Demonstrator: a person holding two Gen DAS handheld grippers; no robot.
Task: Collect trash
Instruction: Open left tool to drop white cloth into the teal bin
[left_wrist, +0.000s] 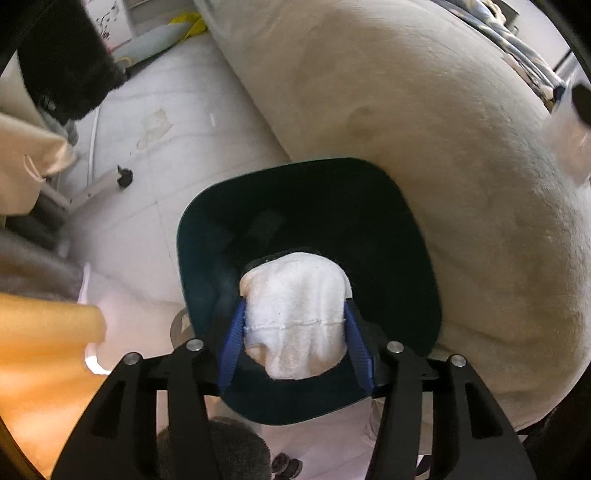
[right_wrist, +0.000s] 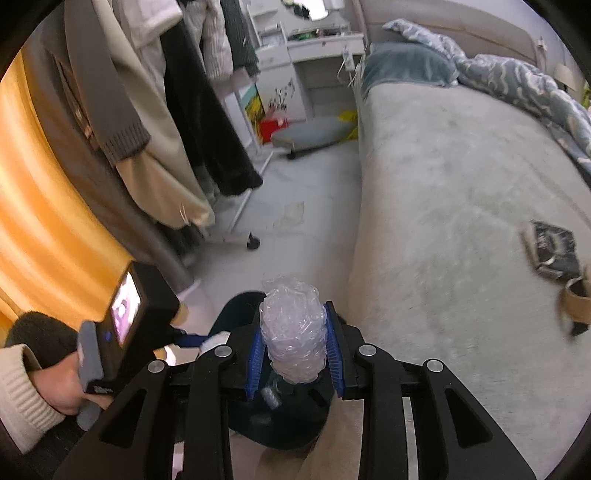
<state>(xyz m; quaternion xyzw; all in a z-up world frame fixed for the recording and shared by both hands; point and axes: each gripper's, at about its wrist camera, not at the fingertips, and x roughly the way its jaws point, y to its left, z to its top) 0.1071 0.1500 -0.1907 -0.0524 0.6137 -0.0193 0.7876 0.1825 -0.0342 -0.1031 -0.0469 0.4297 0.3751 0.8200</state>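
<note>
Left gripper: my left gripper (left_wrist: 295, 325) is clamped on a wadded white tissue (left_wrist: 295, 317), one blue pad on each side of it.
Tissue position: I see it at the 6 o'clock part of the left wrist view, held directly over the mouth of the dark bin (left_wrist: 388, 221).
Right gripper: my right gripper (right_wrist: 294, 350) squeezes a crumpled clear plastic wrap (right_wrist: 291, 325) between its blue pads.
Wrap position: low centre of the right wrist view, above the near rim of the same bin (right_wrist: 236, 306), which I see only in part behind the fingers.
Bin: it stands on the pale floor (left_wrist: 166, 147), just beside the edge of the beige bed (left_wrist: 424, 129).
Bed surface: toward 3 o'clock in the right wrist view I see a dark packet (right_wrist: 552, 251) and a tan roll (right_wrist: 574, 301) lying near each other on the cover.
Far left: at 9 o'clock the left hand (right_wrist: 59, 384) holds the other device.
</note>
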